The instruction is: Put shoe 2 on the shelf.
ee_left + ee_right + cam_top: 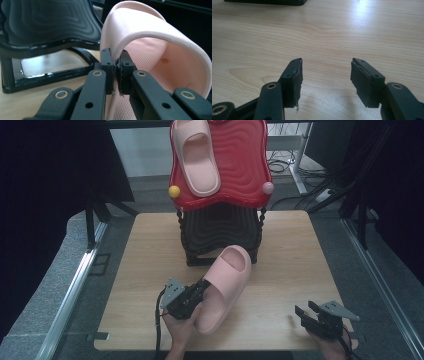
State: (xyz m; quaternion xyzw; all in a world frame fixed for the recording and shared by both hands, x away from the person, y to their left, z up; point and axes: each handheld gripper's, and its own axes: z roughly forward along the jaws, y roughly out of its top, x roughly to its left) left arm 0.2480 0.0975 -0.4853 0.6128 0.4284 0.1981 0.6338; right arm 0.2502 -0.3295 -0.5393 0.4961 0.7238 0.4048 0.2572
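Your left tongs (200, 292) are pinching the side wall of the pink slipper (225, 287), just where the strap meets the sole; in the left gripper view the pads (108, 67) press on that thin edge from both sides. The slipper hangs tipped on its side, long axis running from near your hand up and away toward the black lower shelf (220, 232) of the rack, toe end closest to it. The left hand is clearly the nearer one; your right tongs (306, 312) sit spread and empty, well apart at the right edge. The wooden worktop (150, 270) beneath is bare. The other slipper (196, 156) lies on the red top shelf (240, 165). Dark curtains surround the table.
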